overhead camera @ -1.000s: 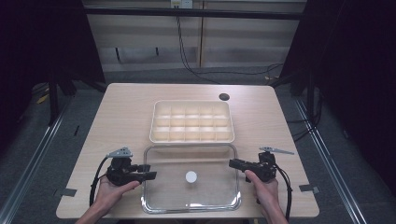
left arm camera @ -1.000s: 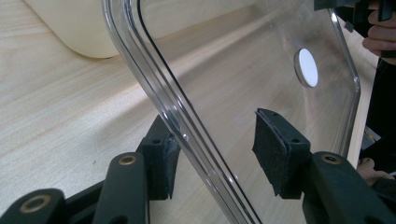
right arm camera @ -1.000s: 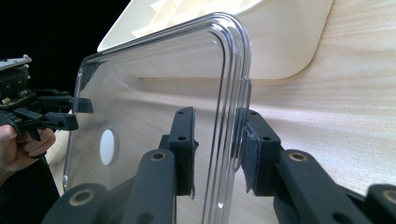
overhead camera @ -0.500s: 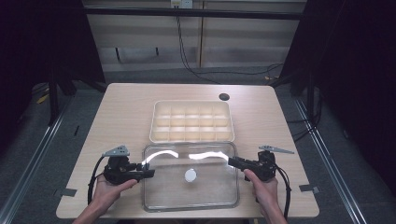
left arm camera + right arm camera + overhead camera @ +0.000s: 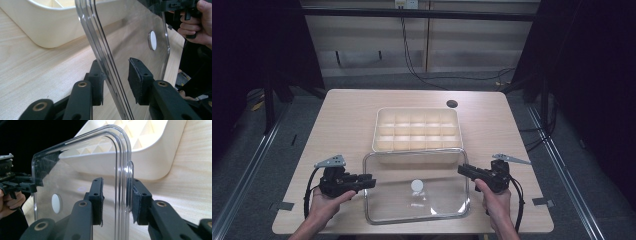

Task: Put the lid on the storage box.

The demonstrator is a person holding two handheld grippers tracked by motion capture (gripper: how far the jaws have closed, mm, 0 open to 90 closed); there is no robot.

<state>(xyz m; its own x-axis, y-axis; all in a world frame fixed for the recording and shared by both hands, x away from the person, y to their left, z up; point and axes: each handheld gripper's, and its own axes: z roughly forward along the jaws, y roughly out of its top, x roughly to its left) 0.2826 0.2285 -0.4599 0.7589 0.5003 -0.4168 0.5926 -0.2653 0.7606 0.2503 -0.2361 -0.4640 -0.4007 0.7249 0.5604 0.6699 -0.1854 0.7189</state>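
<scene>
A clear plastic lid with a white round knob hangs level between my two grippers, just in front of a cream compartment tray. My left gripper holds the lid's left edge. Its jaws have just been closing with the rim between them, and the left gripper is now shut on it. My right gripper is shut on the lid's right edge, seen up close between the right gripper's pads. The lid's far edge overlaps the tray's near rim.
The tray has several empty compartments and sits mid-table. A dark round hole lies at the table's back right. Bare wood runs along both sides of the tray. Cables trail over the floor behind the table.
The lid has risen slightly off the table and edged toward the tray, with glare sweeping over its far edge. Both hands stayed about where they were.
</scene>
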